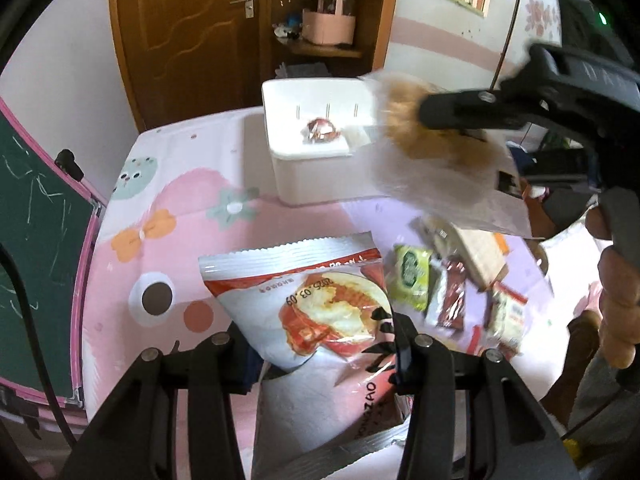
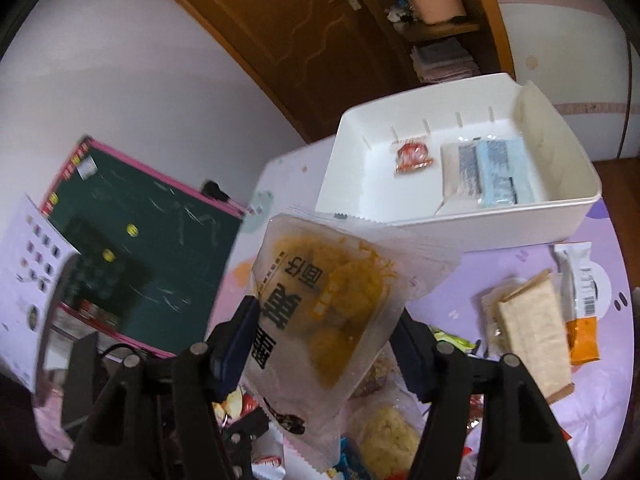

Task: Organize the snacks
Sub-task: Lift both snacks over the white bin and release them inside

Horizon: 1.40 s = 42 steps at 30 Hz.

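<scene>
My left gripper [image 1: 320, 356] is shut on a white-and-red snack bag [image 1: 316, 300], which hangs above the pink tablecloth. My right gripper [image 2: 324, 336] is shut on a clear packet of yellow snack [image 2: 344, 300] with bold black print. In the left wrist view that packet [image 1: 440, 160] is blurred beside the white bin [image 1: 320, 176], with the right gripper [image 1: 436, 120] clamped on it. The bin [image 2: 480, 232] stands at the table's far side. It holds a small red packet [image 2: 414, 156] and a blue-and-white packet [image 2: 492, 172].
Loose snacks lie on the purple cloth: a green packet [image 1: 410, 276], a dark red packet [image 1: 452, 296], a beige cracker pack [image 2: 528, 320] and an orange-and-white packet [image 2: 580, 292]. A pink-framed chalkboard [image 2: 140, 260] leans at the left. A wooden door [image 1: 180, 20] stands behind.
</scene>
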Available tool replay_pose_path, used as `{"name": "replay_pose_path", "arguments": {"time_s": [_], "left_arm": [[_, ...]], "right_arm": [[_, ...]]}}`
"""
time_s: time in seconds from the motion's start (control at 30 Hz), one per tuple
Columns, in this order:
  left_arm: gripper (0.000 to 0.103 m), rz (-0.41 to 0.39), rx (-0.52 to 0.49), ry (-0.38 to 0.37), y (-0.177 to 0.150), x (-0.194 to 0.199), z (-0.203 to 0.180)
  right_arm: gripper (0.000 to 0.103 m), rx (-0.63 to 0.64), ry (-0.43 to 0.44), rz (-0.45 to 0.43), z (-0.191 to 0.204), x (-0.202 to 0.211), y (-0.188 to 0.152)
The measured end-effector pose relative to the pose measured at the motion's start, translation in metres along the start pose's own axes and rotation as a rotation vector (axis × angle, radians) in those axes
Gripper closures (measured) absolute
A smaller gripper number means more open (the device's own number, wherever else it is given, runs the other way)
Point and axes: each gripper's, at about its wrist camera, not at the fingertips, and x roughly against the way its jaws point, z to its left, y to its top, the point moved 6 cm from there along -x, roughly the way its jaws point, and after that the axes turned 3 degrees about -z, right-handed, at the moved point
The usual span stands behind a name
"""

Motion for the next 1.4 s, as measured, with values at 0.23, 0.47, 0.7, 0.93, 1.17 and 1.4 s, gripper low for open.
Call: {"name": "replay_pose_path", "arguments": {"time_s": [0.23, 0.47, 0.7, 0.93, 1.17, 1.4], "left_arm": [[0.058, -0.050, 0.058, -0.009, 0.032, 0.021, 0.008], [0.058, -0.046, 0.114, -0.040, 0.069, 0.027, 0.013], [0.057, -0.091, 0.079, -0.023, 0.137, 0.039, 0.011], [0.057, -0.184, 0.015, 0.015, 0.227, 0.041, -0.005], [0.057, -0.167, 0.003, 0.025, 0.271, -0.005, -0.014], [0.057, -0.098, 0.005, 0.046, 0.266, -0.063, -0.009]], "right_arm": [[0.039, -0.135, 0.065, 0.011, -0.033, 0.025, 0.018], [0.039, -0.245, 0.121, 0.059, -0.046, 0.032, 0.027], [0.039, -0.134, -0.046, -0.049, -0.034, 0.065, 0.067], [0.039, 0.045, -0.261, -0.221, -0.011, 0.097, 0.128], [0.039, 0.127, -0.419, -0.281, -0.017, 0.081, 0.162], [0.039, 0.139, -0.476, -0.220, -0.035, 0.037, 0.163]]}}
